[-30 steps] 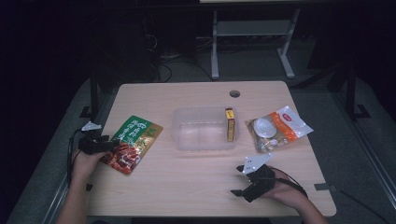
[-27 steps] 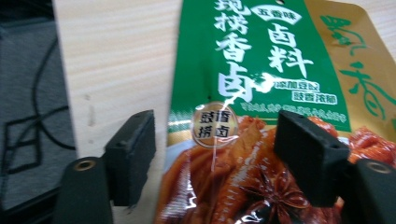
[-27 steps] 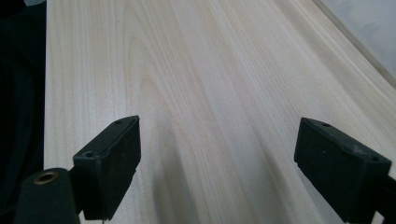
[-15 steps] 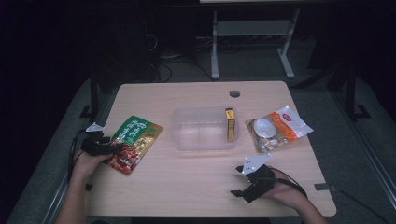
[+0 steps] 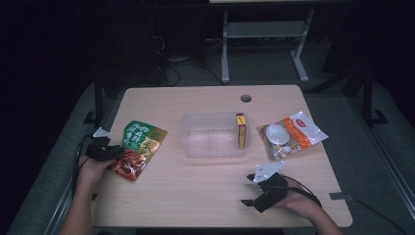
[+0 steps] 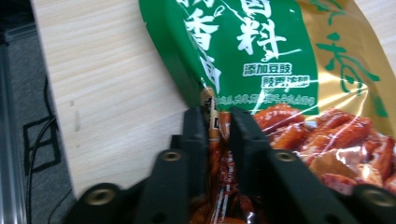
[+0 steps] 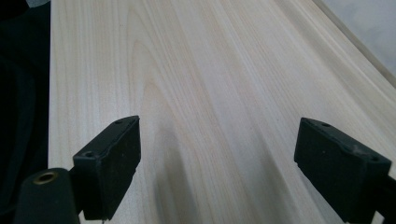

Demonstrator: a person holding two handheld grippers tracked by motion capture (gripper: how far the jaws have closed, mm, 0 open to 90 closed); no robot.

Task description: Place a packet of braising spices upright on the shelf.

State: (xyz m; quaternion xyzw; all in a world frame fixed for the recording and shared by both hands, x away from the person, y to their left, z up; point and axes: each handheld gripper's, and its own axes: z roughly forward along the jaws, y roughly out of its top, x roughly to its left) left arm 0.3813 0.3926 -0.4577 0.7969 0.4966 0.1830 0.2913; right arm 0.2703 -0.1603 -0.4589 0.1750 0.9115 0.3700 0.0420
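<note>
A green, gold and red food pouch (image 5: pixel 138 148) lies flat at the table's left. My left gripper (image 5: pixel 113 152) has just closed its jaws on the pouch's near left edge; in the left gripper view the edge of the pouch (image 6: pixel 299 65) is pinched between the two black jaws of that gripper (image 6: pixel 215 122). My right gripper (image 5: pixel 250 190) rests near the table's front right, held by a hand, with its jaws wide apart over bare wood and nothing between them in the right gripper view (image 7: pixel 233 163).
A clear plastic tub (image 5: pixel 213 148) stands at the table's middle with a small yellow and red box (image 5: pixel 241 130) upright at its right end. A white and orange packet (image 5: pixel 289 134) lies to the right. A round cable hole (image 5: pixel 246 98) sits near the far edge.
The left gripper has shifted slightly right onto the pouch's edge and shut on it. The right gripper has not moved.
</note>
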